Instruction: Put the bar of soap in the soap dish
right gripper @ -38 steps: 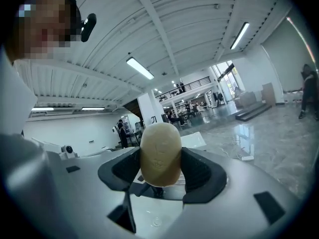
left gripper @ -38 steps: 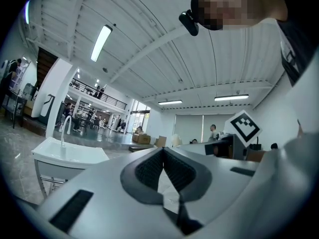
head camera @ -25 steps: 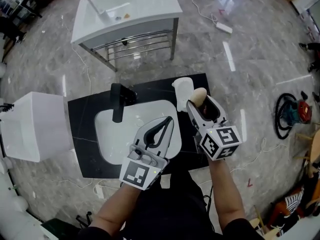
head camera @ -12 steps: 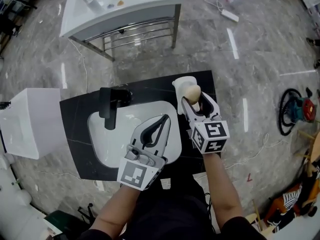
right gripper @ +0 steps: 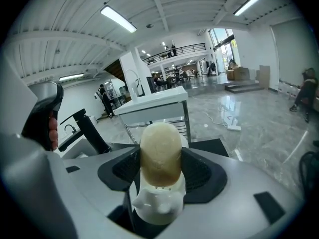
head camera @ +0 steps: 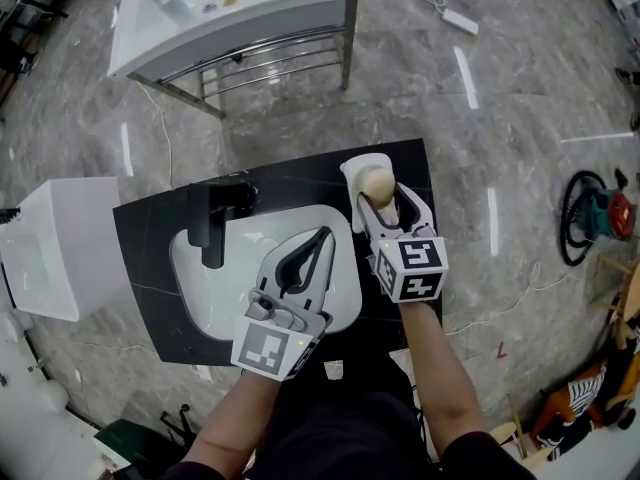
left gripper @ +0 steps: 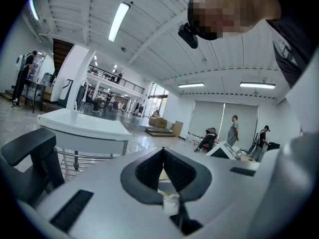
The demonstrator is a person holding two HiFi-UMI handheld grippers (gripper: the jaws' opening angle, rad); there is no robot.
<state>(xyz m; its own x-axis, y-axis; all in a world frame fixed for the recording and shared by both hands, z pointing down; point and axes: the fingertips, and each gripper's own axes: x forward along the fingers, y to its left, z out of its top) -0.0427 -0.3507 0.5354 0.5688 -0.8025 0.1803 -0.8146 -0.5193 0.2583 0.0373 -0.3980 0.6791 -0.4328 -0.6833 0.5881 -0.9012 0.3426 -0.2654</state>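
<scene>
A beige bar of soap (head camera: 376,181) is clamped upright in my right gripper (head camera: 380,194), which is shut on it. The soap hangs directly over the white soap dish (head camera: 356,169) at the far right corner of the black countertop (head camera: 140,258). In the right gripper view the soap (right gripper: 160,152) fills the gap between the jaws, and the dish (right gripper: 157,206) shows just beneath it. My left gripper (head camera: 322,240) is shut on nothing and hovers over the white basin (head camera: 205,293). Its tips (left gripper: 163,152) meet in the left gripper view.
A black faucet (head camera: 214,218) stands at the basin's far left edge. A white table with a metal rack (head camera: 240,13) is beyond the counter, and a white box (head camera: 60,248) is to its left. Cables and a power tool (head camera: 595,223) lie on the marble floor.
My right gripper has carried the soap left and forward until it is over the soap dish. The left gripper has stayed above the basin.
</scene>
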